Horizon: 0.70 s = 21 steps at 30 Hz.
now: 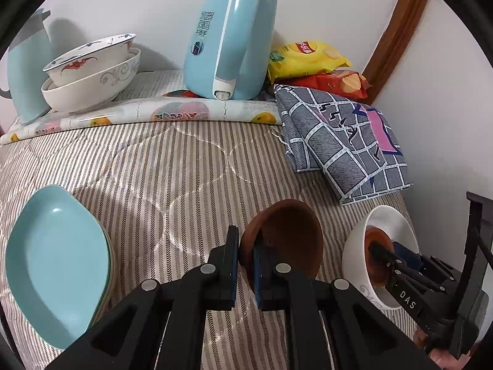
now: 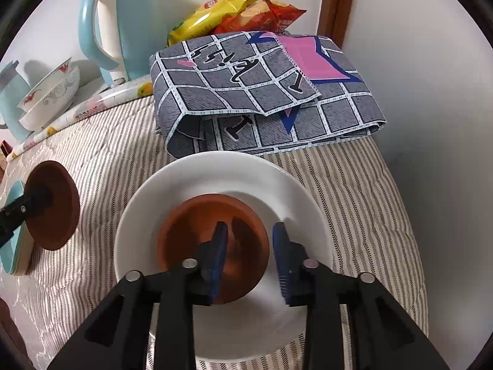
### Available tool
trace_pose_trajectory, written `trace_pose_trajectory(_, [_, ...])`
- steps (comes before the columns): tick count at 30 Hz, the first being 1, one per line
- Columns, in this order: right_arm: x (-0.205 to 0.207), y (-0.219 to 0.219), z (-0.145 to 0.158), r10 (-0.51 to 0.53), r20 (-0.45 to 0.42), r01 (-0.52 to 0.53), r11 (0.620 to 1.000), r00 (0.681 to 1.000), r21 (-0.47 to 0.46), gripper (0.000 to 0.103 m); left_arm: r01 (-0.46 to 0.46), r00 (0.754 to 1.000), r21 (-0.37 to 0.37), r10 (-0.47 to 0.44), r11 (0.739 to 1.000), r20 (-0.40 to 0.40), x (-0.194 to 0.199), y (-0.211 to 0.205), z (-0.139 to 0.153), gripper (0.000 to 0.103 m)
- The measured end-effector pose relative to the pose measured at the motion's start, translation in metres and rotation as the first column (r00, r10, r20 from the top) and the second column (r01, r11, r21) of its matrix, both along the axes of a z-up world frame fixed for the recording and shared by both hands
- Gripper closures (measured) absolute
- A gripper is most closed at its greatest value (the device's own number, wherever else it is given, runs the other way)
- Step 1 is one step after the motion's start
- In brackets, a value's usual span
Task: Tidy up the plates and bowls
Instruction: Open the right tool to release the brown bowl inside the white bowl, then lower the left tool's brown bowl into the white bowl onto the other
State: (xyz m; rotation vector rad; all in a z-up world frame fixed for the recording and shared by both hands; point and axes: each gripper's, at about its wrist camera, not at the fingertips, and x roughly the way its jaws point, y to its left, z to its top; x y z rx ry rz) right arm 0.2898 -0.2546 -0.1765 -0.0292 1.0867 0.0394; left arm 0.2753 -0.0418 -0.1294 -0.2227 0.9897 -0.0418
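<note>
My left gripper (image 1: pixel 245 246) is shut on the rim of a tilted brown bowl (image 1: pixel 286 234), which it holds over the striped cloth. The right wrist view shows the same bowl (image 2: pixel 55 212) at the left edge, with the left gripper (image 2: pixel 34 199) on it. A second brown bowl (image 2: pixel 191 225) sits inside a white bowl (image 2: pixel 215 166). My right gripper (image 2: pixel 249 237) is open astride that brown bowl's right rim, one finger inside and one outside, with the pads off it. In the left wrist view the right gripper (image 1: pixel 388 248) reaches into the white bowl (image 1: pixel 357 240).
A stack of teal oval plates (image 1: pixel 58 262) lies at the left. Two stacked patterned bowls (image 1: pixel 89 71), a teal jug (image 1: pixel 27 67), a blue kettle (image 1: pixel 228 37) and crisp bags (image 1: pixel 308 58) line the back wall. A folded grey checked cloth (image 2: pixel 265 92) lies just behind the white bowl.
</note>
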Motion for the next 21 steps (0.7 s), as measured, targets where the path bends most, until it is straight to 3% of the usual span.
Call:
trace_pose_trajectory(10, [-0.022, -0.015, 0.031, -0.028, 0.095, 0.022, 0.997, 0.995, 0.071, 0.064, 0.036, 0.998, -0.009, -0.036, 0.999, 0.041, -0.008, -0.016, 0.019, 0.095])
trace_pose_trajectory(16, [-0.042, -0.043, 0.051, -0.081, 0.163, 0.066, 0.993, 0.983, 0.093, 0.059, 0.085, 0.995, -0.012, -0.084, 0.996, 0.060, -0.013, -0.041, 0.031, 0.095])
trace_pose_trajectory(21, [-0.055, -0.069, 0.053, -0.124, 0.170, 0.106, 0.988, 0.978, 0.110, 0.059, 0.130, 0.990, -0.035, -0.128, 0.991, 0.060, -0.013, -0.066, 0.034, 0.095])
